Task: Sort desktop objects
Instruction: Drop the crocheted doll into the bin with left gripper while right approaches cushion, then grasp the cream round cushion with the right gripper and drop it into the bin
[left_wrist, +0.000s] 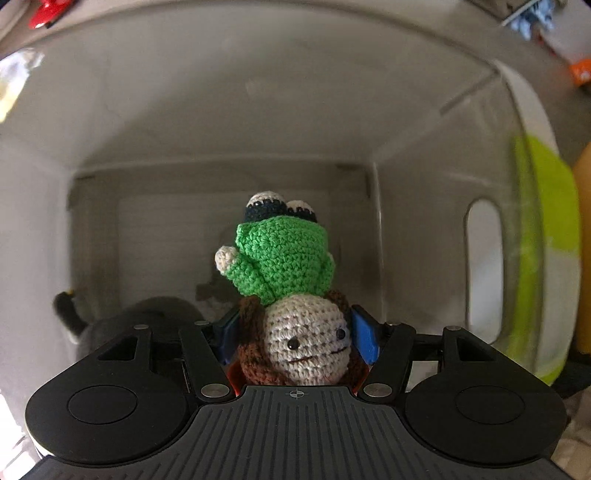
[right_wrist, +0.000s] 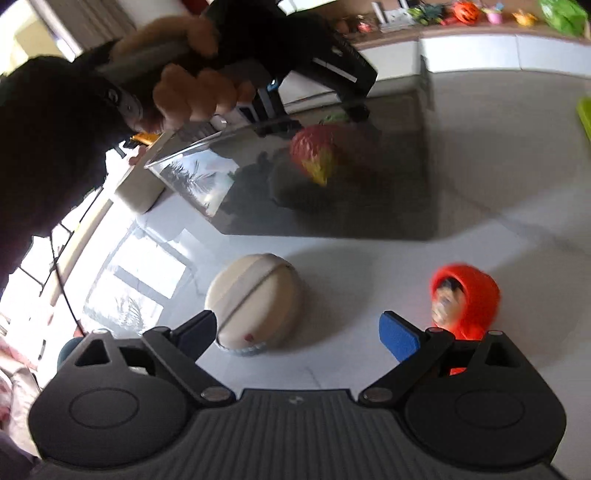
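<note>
Left gripper (left_wrist: 295, 332) has its jaws clamped on a crochet doll (left_wrist: 291, 295), pinched at the head between the blue pads, green body and feet pointing out ahead of the jaws. Straight past the doll is the inside of a white storage bin (left_wrist: 258, 110); a grey rounded item (left_wrist: 147, 321) lies low and left of the jaws, what it is I cannot tell, and a handle slot (left_wrist: 484, 269) sits in the wall off to the right. Step looks like drop-off: doll held inside the bin, not yet released. Next move probably calls for parting the jaws so the doll falls clear, then backing out without snagging the yarn. Right gripper (right_wrist: 299, 332) has its jaws spread wide, holding nothing, above the white counter (right_wrist: 369, 266). A cream round object (right_wrist: 255, 299) sits just ahead, toward the left jaw, apparently not touching. A small orange hooded figure (right_wrist: 465, 302) is just outside the right jaw. Farther ahead, a red-yellow fruit-like toy (right_wrist: 314, 155) shows through a clear container wall, blurred. Cream item looks like the likely next pick; jaws need centring over it first.
</note>
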